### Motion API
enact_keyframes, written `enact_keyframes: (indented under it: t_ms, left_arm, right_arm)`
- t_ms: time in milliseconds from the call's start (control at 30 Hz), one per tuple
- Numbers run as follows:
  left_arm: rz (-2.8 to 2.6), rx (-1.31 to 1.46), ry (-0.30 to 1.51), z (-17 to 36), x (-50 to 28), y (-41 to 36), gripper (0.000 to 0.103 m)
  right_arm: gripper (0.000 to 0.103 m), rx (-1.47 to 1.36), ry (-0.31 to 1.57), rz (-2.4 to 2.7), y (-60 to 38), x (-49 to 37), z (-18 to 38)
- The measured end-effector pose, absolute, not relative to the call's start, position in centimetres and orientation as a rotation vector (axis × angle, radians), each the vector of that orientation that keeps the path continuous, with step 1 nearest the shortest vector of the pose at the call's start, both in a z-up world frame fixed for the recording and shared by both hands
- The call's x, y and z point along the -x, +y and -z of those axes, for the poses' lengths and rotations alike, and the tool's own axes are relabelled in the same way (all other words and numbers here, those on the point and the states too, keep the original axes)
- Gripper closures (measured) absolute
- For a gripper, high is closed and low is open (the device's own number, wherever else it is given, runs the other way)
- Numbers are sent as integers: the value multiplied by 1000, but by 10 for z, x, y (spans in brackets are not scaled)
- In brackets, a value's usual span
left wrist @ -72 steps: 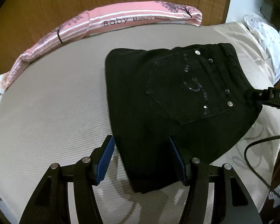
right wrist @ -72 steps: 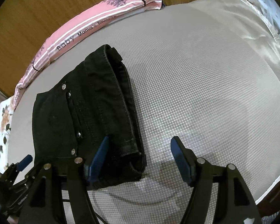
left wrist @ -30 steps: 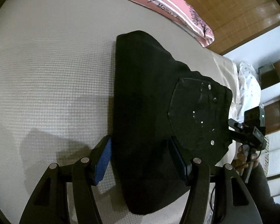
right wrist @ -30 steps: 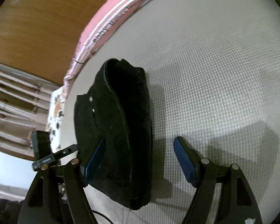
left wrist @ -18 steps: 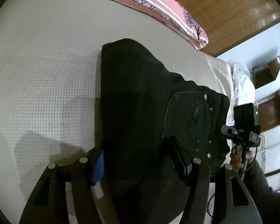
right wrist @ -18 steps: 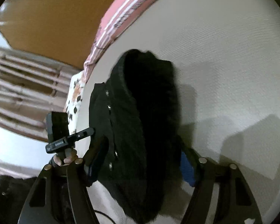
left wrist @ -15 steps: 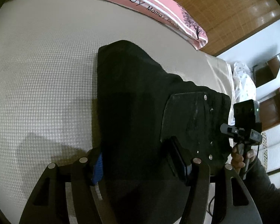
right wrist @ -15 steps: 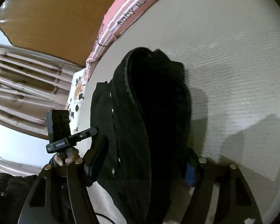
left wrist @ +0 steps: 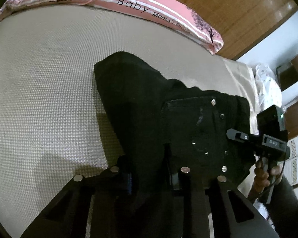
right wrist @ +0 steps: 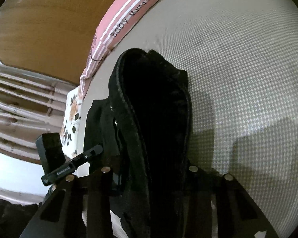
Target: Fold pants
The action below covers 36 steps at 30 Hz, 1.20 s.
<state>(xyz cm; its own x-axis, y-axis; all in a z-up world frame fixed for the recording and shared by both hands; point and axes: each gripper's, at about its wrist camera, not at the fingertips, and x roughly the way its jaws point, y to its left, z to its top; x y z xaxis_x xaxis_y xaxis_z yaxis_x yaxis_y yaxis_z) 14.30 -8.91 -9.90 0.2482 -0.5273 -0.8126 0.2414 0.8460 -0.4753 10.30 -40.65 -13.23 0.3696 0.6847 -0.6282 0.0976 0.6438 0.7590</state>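
The pants [left wrist: 168, 107] are black and already folded into a thick bundle. They lie on the beige mattress [left wrist: 39, 79], a little to the 3 o'clock side of its middle in the left wrist view, and the near end seems lifted from the surface. The back pocket with metal studs [left wrist: 208, 134] faces up, toward 3 o'clock.

The left gripper [left wrist: 149, 170] has its fingers narrow and closed on the near edge of the pants; cloth fills the gap between them. The right gripper [right wrist: 151, 170] is also closed on the pants [right wrist: 155, 109], at the waistband side, where several layers stand between its fingers like a thick roll. In the left wrist view the right gripper [left wrist: 246, 138] shows at 3 o'clock, at the edge of the bundle.

My judgement of the risks:

- The bundle is thick, and I cannot tell if each grip takes all layers. If only the upper layers are held, the lower ones can slide out and the fold opens.
- If the two grippers move at different speed or height, the bundle can twist and the edges no longer match.
- Dragging across the rough mattress weave can pull the bottom layer back and make a crease.
- If one gripper lets go before the bundle rests flat, the stiff denim can spring open.

The pink pillow [left wrist: 149, 8] at 12 o'clock is well apart and seems no obstacle.
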Motion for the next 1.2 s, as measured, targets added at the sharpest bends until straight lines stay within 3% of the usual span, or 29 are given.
enact_keyframes:
  t_ms: [500,833,1200]
  left_arm:
    - [579,299,1122,50,-145,-37,85]
    - [475,252,1017,10,-192,33,85]
    - [411,264,998,13,-279,75,85]
  right_arm:
    - [75,-828,1077,-419,-348,-106,77]
    - [75,-791,1049,-505,-269,-182,54]
    - [75,-739,1068,-520,-221,-278,53]
